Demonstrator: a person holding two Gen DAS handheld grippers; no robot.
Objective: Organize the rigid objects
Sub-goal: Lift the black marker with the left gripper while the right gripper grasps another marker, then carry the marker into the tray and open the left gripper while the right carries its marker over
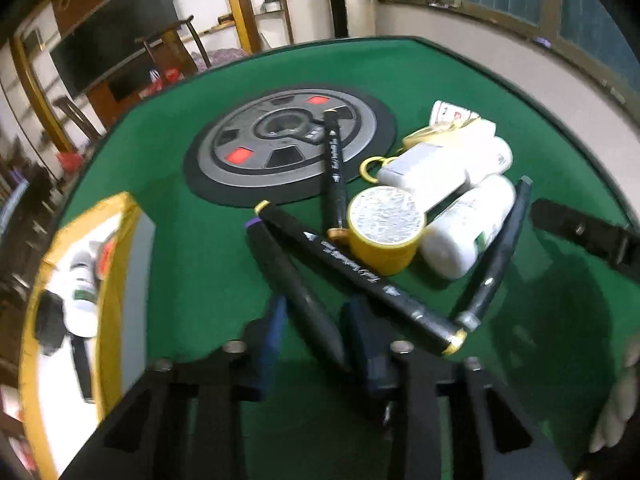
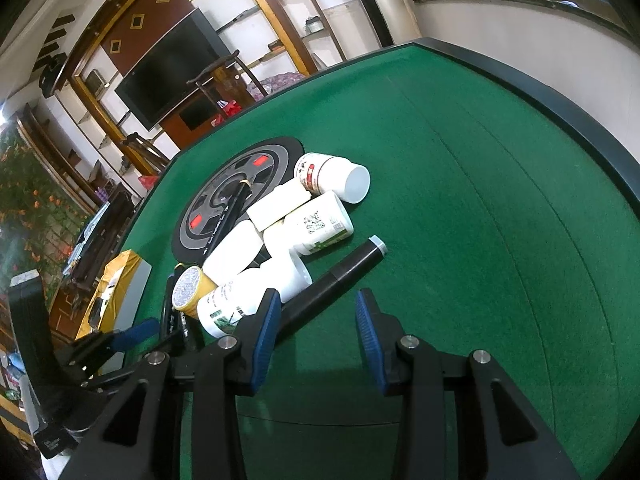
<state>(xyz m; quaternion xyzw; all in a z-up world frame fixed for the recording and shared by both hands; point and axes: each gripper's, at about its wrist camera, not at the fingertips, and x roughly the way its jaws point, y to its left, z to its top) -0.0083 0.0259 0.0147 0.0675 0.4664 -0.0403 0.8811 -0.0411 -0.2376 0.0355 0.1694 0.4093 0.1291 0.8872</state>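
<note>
Sorting had barely begun, in my judgement: the green worktop (image 2: 460,168) carried nearly the whole pile, while the yellow box (image 1: 116,248) at its left edge held only a white bottle and something dark. Beside the round disc (image 1: 288,144) lay about 5 white bottles (image 2: 320,224), at least 4 black markers and 1 yellow cup (image 1: 384,236) with a silvery top, heaped and touching. The left tongs (image 1: 316,332) were closed on the purple-capped marker (image 1: 292,284), which lay slanted on the cloth, blurred, under a yellow-capped marker (image 1: 360,276). The right tongs (image 2: 316,332) stood open and empty, just beside a grey-capped marker (image 2: 340,276).
</note>
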